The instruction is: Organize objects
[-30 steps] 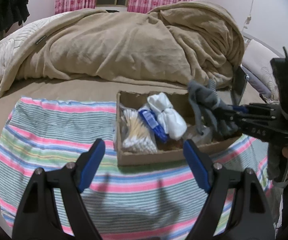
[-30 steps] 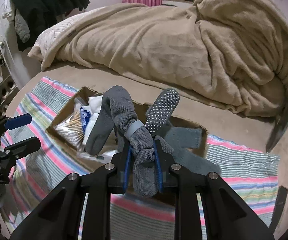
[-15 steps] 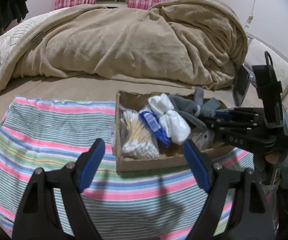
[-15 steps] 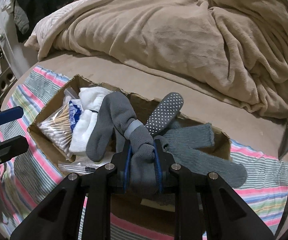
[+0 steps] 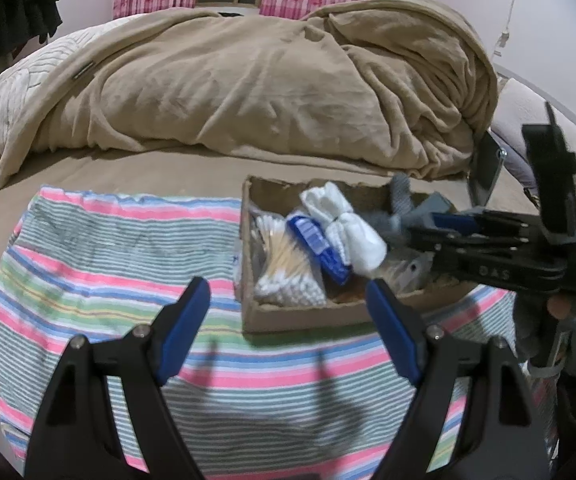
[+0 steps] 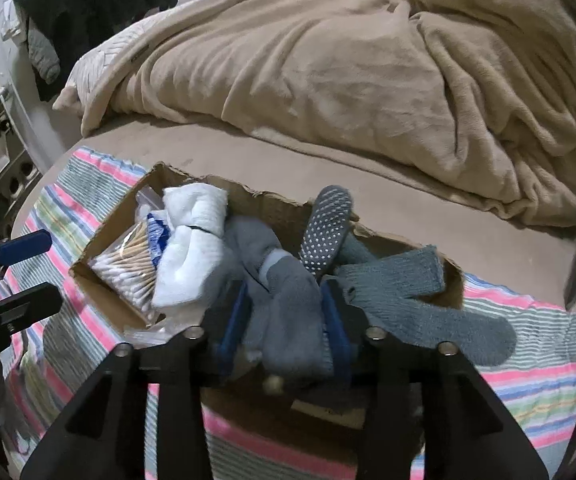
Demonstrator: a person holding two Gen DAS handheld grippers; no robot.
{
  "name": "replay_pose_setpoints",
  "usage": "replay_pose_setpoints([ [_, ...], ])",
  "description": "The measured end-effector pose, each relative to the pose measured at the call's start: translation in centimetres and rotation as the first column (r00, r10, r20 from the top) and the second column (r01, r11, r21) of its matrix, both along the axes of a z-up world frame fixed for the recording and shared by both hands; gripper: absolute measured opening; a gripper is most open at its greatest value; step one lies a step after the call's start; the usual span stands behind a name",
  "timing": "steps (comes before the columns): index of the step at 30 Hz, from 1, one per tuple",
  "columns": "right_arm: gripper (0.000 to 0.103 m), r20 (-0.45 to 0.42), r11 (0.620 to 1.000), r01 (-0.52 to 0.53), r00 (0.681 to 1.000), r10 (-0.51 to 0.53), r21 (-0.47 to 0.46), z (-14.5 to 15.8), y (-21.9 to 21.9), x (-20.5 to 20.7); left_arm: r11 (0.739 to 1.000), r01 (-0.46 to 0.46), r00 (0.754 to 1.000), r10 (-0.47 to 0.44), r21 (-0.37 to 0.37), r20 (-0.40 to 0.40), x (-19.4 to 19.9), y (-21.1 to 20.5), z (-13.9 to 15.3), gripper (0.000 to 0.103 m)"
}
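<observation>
A shallow cardboard box (image 5: 288,316) (image 6: 99,256) lies on a striped cloth (image 5: 99,264). It holds a bag of cotton swabs (image 5: 283,264) (image 6: 127,268), a blue packet (image 5: 316,244), white socks (image 5: 348,228) (image 6: 191,240) and grey socks (image 6: 288,300). My right gripper (image 6: 283,320) is low in the box with the grey sock bundle between its jaws, which have spread and look open. It also shows in the left wrist view (image 5: 420,228). My left gripper (image 5: 288,320) is open and empty, above the cloth in front of the box.
A tan blanket (image 5: 267,80) is heaped on the bed behind the box. Another grey sock (image 6: 428,312) hangs over the box's right edge. Dark clothes (image 6: 87,8) hang at the far left. A dark flat object (image 5: 484,168) stands at the right.
My right gripper has lowered the grey socks into the box and its jaws have spread apart. My left gripper has stayed open in about the same place.
</observation>
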State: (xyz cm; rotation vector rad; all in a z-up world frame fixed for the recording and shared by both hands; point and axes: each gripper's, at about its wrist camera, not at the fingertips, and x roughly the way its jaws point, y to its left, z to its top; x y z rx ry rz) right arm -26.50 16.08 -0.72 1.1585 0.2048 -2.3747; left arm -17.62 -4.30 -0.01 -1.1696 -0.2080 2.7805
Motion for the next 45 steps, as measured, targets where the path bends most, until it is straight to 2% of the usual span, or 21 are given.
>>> replay_pose_setpoints([
  [2,0.053,-0.015,1.0,0.006,1.0,-0.006,0.007,0.6,0.3,0.8,1.0,0.005,1.0,-0.005,0.004,-0.007,0.4,0.1,0.3,0.082],
  [13,0.053,-0.063,0.999,0.037,0.997,-0.038,-0.012,2.9,2.3,5.0,1.0,0.017,1.0,-0.017,0.013,-0.024,2.8,1.1,1.5,0.082],
  [23,0.054,-0.065,0.997,0.061,0.996,-0.064,-0.049,3.8,2.9,9.1,0.999,0.015,1.0,-0.014,0.03,-0.024,5.6,2.1,2.0,0.082],
  [24,0.055,-0.068,0.997,0.065,0.995,-0.068,-0.051,3.9,2.9,9.4,0.999,0.012,1.0,-0.011,0.031,-0.028,6.0,2.1,2.1,0.082],
  [26,0.065,-0.076,0.996,0.071,0.994,-0.075,-0.055,4.1,2.9,10.3,1.0,0.002,0.999,-0.002,0.028,-0.033,6.7,2.2,2.3,0.082],
  [28,0.068,-0.084,0.995,0.076,0.993,-0.081,-0.058,4.1,3.0,11.1,1.0,-0.004,0.999,0.005,0.026,-0.035,7.3,2.2,2.4,0.082],
  [36,0.069,-0.08,0.987,0.126,0.988,-0.134,-0.102,3.6,3.9,14.6,0.999,-0.045,0.999,0.045,0.018,-0.015,9.8,2.6,1.9,0.082],
  [41,0.069,-0.084,0.982,0.153,0.983,-0.163,-0.111,3.0,4.2,16.8,0.998,-0.062,0.998,0.061,-0.003,-0.03,11.9,3.2,1.4,0.083],
  [45,0.069,-0.111,0.983,0.161,0.979,-0.171,-0.089,2.9,4.2,18.2,0.997,-0.07,0.997,0.069,-0.027,-0.044,13.1,3.7,1.1,0.09],
])
